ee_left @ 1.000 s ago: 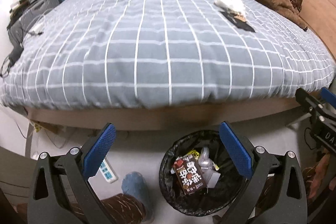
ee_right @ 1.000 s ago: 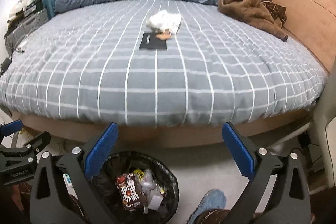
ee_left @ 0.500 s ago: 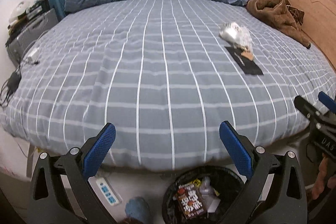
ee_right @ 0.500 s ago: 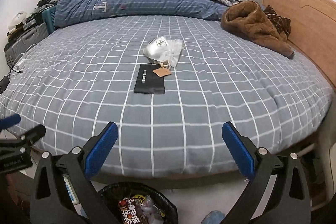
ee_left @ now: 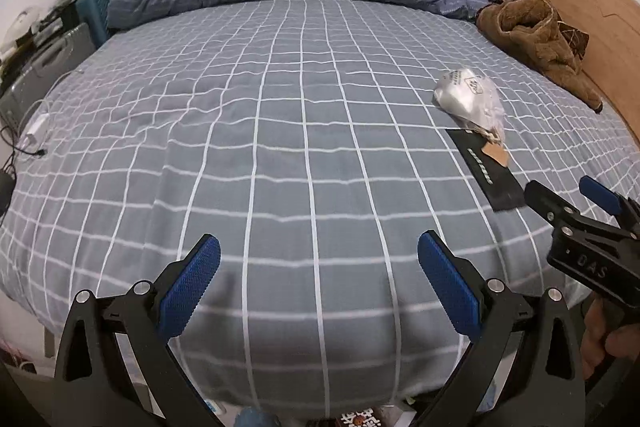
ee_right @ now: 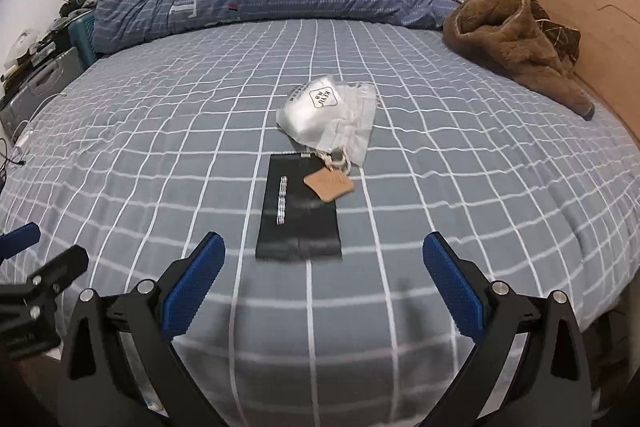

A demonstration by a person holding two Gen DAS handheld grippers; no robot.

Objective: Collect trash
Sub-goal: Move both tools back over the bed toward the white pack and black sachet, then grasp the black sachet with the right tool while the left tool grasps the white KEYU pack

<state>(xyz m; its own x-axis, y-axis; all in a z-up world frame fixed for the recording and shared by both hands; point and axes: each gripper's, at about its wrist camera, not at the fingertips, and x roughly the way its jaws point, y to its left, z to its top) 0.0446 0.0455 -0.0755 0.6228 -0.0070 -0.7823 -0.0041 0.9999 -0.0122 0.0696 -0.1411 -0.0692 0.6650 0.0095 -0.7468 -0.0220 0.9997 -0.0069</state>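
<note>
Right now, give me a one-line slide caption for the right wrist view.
Open right gripper faces a black packet, tan tag and clear plastic bag on the checked bed.

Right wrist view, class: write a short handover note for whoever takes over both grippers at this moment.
Left gripper: open, empty, over the near part of the bed.
Right gripper: open, empty, lined up with the black packet.
Trash on the bed: black packet, a brown tag on its far corner, a clear plastic bag just beyond.
Done: some trash shows below the bed's edge in the left view.
Left: pick up the packet, tag and bag and bin them.
</note>
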